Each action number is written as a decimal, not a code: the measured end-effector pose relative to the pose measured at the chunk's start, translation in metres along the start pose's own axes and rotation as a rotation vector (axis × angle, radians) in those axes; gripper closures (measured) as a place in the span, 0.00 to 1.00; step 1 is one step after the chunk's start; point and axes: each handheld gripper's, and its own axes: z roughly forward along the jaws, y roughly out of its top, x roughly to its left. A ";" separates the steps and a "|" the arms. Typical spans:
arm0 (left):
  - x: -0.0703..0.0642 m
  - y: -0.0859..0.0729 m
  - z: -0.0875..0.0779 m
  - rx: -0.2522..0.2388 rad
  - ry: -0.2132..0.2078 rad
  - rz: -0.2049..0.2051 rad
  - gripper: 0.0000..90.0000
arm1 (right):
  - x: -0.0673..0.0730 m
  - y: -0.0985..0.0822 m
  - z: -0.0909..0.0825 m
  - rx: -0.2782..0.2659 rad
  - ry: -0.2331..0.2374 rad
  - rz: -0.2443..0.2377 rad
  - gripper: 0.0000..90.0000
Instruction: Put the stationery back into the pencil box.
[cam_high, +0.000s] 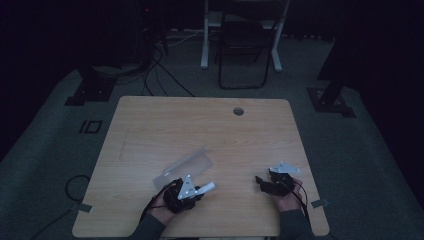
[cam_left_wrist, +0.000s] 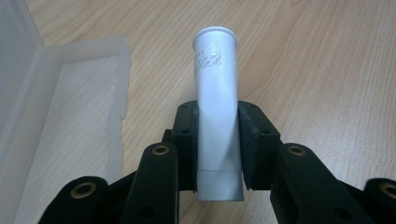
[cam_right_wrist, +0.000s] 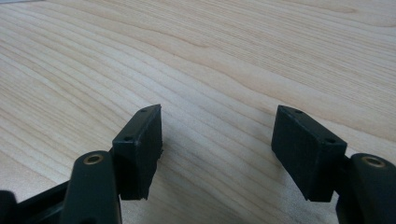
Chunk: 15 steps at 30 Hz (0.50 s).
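Tube: a pale grey-white tube (cam_left_wrist: 216, 112) with a flared rim and small printed text is seen clamped between the two black jaws of the left gripper (cam_left_wrist: 217, 140); its rimmed end projects well past the jaw tips, and its other end sits back between the jaw arms.
Tube position: it is held just above the wooden counter (cam_left_wrist: 317, 70), near the front edge, left of centre; in the high view it shows as a short light bar (cam_high: 208, 187) pointing right from the gripper.
Left gripper state: the pads are pressed against both sides of the tube, pinching it.
Left hand pose: the left gripper (cam_high: 192, 190) is held low over the counter, with the forearm entering from the bottom edge and the grey three-cornered plate facing up.
Plastic case: an open translucent case (cam_left_wrist: 70, 121) is seen lying on the counter just beside the left gripper, on the left of that gripper's view; in the high view it lies just behind the gripper (cam_high: 187, 162).
Right gripper state: the jaws of the right gripper (cam_right_wrist: 217, 140) are spread wide, with bare counter between them.
Right hand pose: the right gripper (cam_high: 267, 182) is held low near the front right of the counter, well apart from the tube, its jaws pointing left.
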 end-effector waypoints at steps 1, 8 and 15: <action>0.000 0.000 -0.001 -0.003 0.001 -0.001 0.79 | 0.000 0.000 0.000 0.000 0.000 0.000 0.37; -0.001 0.004 -0.004 -0.007 0.012 0.014 0.79 | 0.000 0.000 0.000 0.000 0.000 0.000 0.37; -0.001 0.007 -0.008 -0.016 0.021 0.019 0.79 | 0.000 0.000 0.000 0.000 0.000 -0.001 0.37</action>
